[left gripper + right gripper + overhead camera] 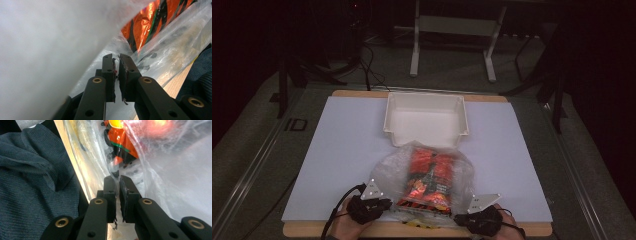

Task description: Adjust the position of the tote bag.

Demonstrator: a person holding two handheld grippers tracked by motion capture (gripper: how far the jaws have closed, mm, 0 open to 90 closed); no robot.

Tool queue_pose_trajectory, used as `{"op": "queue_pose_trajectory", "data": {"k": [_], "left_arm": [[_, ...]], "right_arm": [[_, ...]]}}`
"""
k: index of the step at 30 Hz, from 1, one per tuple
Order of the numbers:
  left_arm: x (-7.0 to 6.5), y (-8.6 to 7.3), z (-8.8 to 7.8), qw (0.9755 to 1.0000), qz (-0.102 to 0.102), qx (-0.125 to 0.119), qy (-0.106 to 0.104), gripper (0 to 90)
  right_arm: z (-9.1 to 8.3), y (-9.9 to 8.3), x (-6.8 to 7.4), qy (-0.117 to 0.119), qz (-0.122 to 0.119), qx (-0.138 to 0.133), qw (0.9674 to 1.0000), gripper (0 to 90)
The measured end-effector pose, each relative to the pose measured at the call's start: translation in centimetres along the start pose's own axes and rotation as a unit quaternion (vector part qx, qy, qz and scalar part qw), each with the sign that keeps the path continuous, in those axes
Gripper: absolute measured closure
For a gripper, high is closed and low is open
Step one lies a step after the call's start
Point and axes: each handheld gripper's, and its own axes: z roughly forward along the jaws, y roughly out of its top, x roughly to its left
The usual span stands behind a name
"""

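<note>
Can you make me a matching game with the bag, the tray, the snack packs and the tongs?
Things:
1. clear plastic bag
2. white tray
3. orange snack packs
4. left tongs and right tongs

Places or states:
A. empty, at the far side of the table
B. inside the bag
C. pinched at its near edge, one pair each side
D. jaws nearly together on thin plastic

Pairs: 1-C, 2-A, 3-B, 4-D
</note>
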Motion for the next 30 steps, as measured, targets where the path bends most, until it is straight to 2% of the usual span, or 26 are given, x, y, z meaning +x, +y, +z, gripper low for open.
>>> {"op": "queue_pose_trajectory", "data": {"k": [9,14,21,26,30], "left_arm": [[-0.1,0.0,0.3,1.0,0.003,0.003,0.006,80.2],[-0.1,-0.1,0.3,1.0,0.004,0.005,0.005,80.2],[0.0,-0.1,0.2,0.9999,0.003,0.005,0.008,80.6],[0.4,-0.2,0.2,1.0,0.0,0.002,0.006,80.5],[0.4,-0.3,0.2,1.0,0.007,0.0,0.004,80.5]], "right_arm": [[0.0,-0.8,0.0,-0.001,0.007,-0.007,0.9999,85.6],[0.0,-1.2,0.0,-0.003,0.007,-0.001,1.0,86.5],[-0.2,-1.0,-0.5,0.003,0.012,-0.001,0.9999,87.6],[-0.9,-1.0,-1.0,-0.018,0.016,-0.007,0.9997,86.6],[-1.1,-0.9,-1.4,-0.03,0.021,-0.009,0.9993,87.2]]}}
